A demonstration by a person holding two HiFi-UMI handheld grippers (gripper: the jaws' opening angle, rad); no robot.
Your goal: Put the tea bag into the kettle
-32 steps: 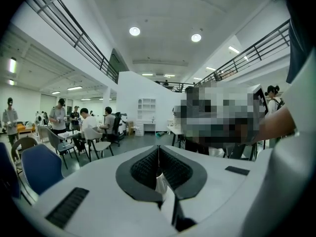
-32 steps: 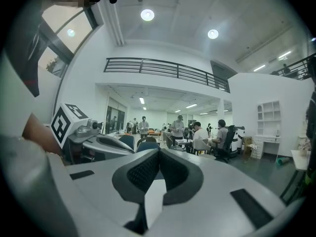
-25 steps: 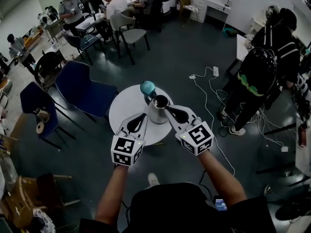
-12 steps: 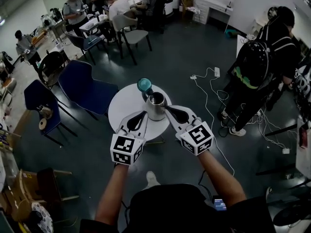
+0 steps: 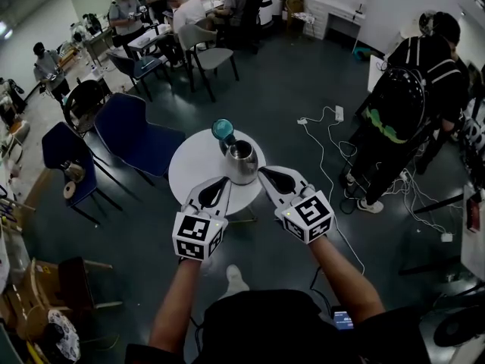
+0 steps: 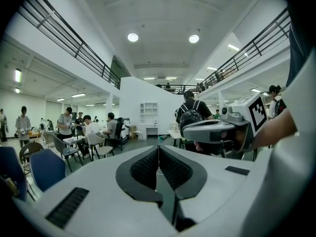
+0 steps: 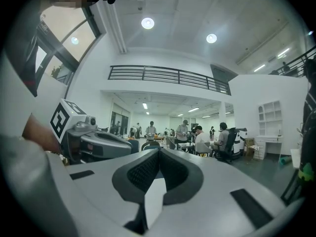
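Note:
A steel kettle (image 5: 241, 161) stands open on the round white table (image 5: 195, 169), with its teal lid (image 5: 223, 130) just behind it. My right gripper (image 5: 261, 171) sits at the kettle's near right side, shut on a flat white piece of the tea bag (image 7: 154, 196) that shows between its jaws in the right gripper view. My left gripper (image 5: 226, 180) is at the kettle's near left, shut, with what looks like a thin white string (image 6: 158, 157) in the seam of its pads. The bag itself does not show in the head view.
Blue chairs (image 5: 136, 139) stand left of the table. A person with a backpack (image 5: 405, 105) is at the right, beside white cables and a power strip (image 5: 336, 112) on the floor. More people sit at desks at the back.
Both grippers hold the same stand by the kettle. The head view has drifted a little, so the table and kettle sit slightly higher and further left.

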